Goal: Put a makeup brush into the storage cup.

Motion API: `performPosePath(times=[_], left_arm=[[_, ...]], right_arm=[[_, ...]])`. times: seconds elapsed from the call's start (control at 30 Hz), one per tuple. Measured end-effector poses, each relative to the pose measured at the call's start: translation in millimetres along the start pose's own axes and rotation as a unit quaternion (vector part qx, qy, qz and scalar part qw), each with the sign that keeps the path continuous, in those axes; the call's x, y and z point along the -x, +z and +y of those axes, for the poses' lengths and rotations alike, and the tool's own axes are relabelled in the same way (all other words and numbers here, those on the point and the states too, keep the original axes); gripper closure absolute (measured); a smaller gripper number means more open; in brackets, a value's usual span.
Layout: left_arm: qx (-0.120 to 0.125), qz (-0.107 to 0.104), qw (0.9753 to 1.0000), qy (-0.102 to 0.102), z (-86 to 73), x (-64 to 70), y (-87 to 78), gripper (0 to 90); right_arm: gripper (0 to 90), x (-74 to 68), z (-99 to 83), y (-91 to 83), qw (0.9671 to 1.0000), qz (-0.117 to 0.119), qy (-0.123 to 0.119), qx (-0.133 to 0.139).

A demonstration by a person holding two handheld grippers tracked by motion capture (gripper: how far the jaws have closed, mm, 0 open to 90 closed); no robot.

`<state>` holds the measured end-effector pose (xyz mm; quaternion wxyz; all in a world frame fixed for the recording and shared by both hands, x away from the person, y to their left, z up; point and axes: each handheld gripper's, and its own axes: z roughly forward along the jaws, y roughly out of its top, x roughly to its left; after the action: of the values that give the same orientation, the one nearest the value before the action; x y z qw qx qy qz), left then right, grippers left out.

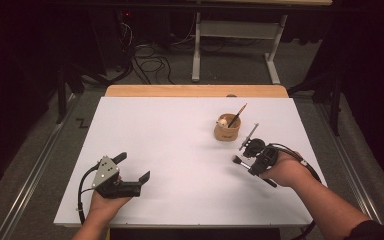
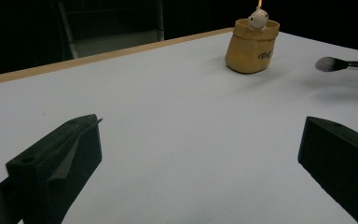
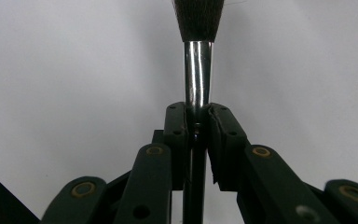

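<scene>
My right gripper (image 1: 248,163) is shut on a makeup brush (image 1: 237,160) with dark bristles, and holds it low over the white table right of centre, bristles pointing left. In the right gripper view the jaws clamp the brush's silver ferrule (image 3: 197,70) at the fingertips of my right gripper (image 3: 197,114). A tan pouch-shaped holder (image 1: 227,131) stands just beyond, with a brown-handled brush (image 1: 239,114) and a small white figure (image 1: 223,121) in it. My left gripper (image 1: 134,166) rests open at the front left with nothing between its jaws. Its own view shows the left gripper (image 2: 199,126), the holder (image 2: 251,49) and the bristles (image 2: 330,64).
A thin grey stick-like tool (image 1: 249,136) lies on the table between the holder and my right hand. The white sheet (image 1: 170,145) covers a wooden tabletop whose far edge (image 1: 195,91) shows. Cables and a table frame sit on the floor beyond.
</scene>
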<state>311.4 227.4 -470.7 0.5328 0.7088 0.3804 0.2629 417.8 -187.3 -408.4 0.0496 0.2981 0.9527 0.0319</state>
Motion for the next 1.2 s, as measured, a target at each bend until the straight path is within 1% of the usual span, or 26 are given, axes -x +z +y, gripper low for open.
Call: performPosePath(times=[0.1,0.13,0.17,0.27,0.3,0.33,0.37,0.4,0.43,0.47,0.5,0.53,0.57,0.6,0.67,0.73,0.77,0.8,0.83,0.87,0.93,0.97,1.1,1.13,1.17,1.2], left_arm=[[-0.001,-0.001,1.0,0.0,-0.7,0.1,0.9,0.3],[0.0,-0.001,1.0,-0.001,-0.7,0.5,0.8,0.3],[0.0,-0.001,1.0,-0.001,-0.7,0.5,0.8,0.2],[0.001,-0.002,1.0,-0.002,-0.5,0.5,0.6,0.3],[0.001,-0.002,1.0,-0.002,-0.5,0.5,0.6,0.3],[0.0,-0.003,1.0,-0.003,-0.7,0.3,0.6,0.3],[0.0,-0.003,1.0,-0.004,-0.9,0.4,1.0,0.3],[0.0,-0.003,1.0,-0.003,-0.9,0.5,1.2,0.3],[-0.001,-0.003,1.0,-0.003,-0.9,0.2,1.3,0.3],[-0.001,-0.003,1.0,-0.003,-0.9,0.2,1.3,0.2],[-0.001,-0.003,1.0,-0.005,-1.0,0.2,1.4,0.2],[-0.002,-0.003,1.0,-0.004,-1.2,0.2,1.4,0.3],[-0.002,-0.003,1.0,-0.004,-1.2,0.2,1.4,0.3],[-0.001,-0.003,1.0,-0.004,-1.1,0.3,1.3,0.3],[0.0,-0.003,1.0,-0.004,-1.0,0.1,1.2,0.3],[0.0,-0.003,1.0,-0.006,-1.2,-0.3,1.2,0.3],[0.0,-0.003,1.0,-0.005,-1.4,-0.2,1.1,0.3],[0.0,-0.003,1.0,-0.005,-1.4,-0.2,1.1,0.2],[0.0,-0.003,1.0,-0.006,-1.4,-0.2,1.1,0.2],[0.0,-0.003,1.0,-0.006,-1.3,-0.2,1.0,0.3],[0.0,-0.003,1.0,-0.006,-1.0,-0.1,0.7,0.3],[0.001,-0.002,1.0,-0.005,-0.9,-0.1,0.6,0.3],[0.0,-0.003,1.0,-0.008,-1.4,-0.8,0.8,0.3],[-0.001,-0.004,1.0,-0.009,-1.4,-0.7,0.9,0.3],[0.0,-0.005,0.9999,-0.009,-1.3,-0.6,0.9,0.2],[0.0,-0.004,1.0,-0.006,-0.9,-0.1,0.9,0.3]], right_arm=[[79.6,0.6,-3.7,-0.5,0.9998,0.002,0.01,0.018],[79.7,1.2,-5.8,0.5,0.9995,0.001,0.01,0.031],[79.7,1.2,-5.8,0.5,0.9995,0.001,0.01,0.031],[79.7,0.4,-9.2,0.8,0.9979,0.003,0.021,0.061],[79.7,0.4,-9.2,0.8,0.9979,0.003,0.021,0.061],[79.6,-0.2,-10.7,-0.1,0.997,0.001,0.027,0.072],[79.6,-0.2,-10.7,-0.1,0.997,0.001,0.027,0.072],[79.6,0.1,-11.4,-0.8,0.9965,0.002,0.025,0.08],[79.7,1.0,-13.1,-2.1,0.9946,0.0,0.031,0.099],[79.6,1.1,-14.1,-3.4,0.9939,-0.001,0.039,0.103],[79.6,1.1,-14.1,-3.4,0.9939,-0.001,0.039,0.103],[79.6,2.5,-16.3,-4.3,0.9911,-0.002,0.045,0.125],[79.6,3.2,-17.5,-5.7,0.9902,-0.004,0.047,0.132],[79.6,3.2,-17.5,-5.7,0.9902,-0.004,0.047,0.132],[79.6,3.5,-19.7,-6.5,0.9871,-0.004,0.056,0.15],[79.6,4.1,-22.0,-7.0,0.9848,-0.008,0.058,0.163],[79.6,4.3,-24.6,-6.5,0.981,-0.005,0.064,0.183],[79.6,4.3,-24.6,-6.5,0.981,-0.005,0.064,0.183],[79.6,4.7,-26.1,-6.4,0.9796,-0.005,0.066,0.19],[79.6,4.8,-27.5,-5.8,0.9781,-0.005,0.067,0.197],[79.6,5.0,-31.9,-4.4,0.972,0.0,0.075,0.222],[79.6,5.0,-31.9,-4.4,0.972,0.0,0.075,0.222],[79.6,4.9,-37.4,-3.5,0.9618,0.001,0.083,0.261],[79.6,3.8,-38.3,-3.4,0.9578,-0.002,0.086,0.274],[79.6,2.6,-39.4,-3.8,0.9551,-0.005,0.085,0.284],[79.6,0.6,-41.6,-4.5,0.9474,-0.006,0.095,0.306]])
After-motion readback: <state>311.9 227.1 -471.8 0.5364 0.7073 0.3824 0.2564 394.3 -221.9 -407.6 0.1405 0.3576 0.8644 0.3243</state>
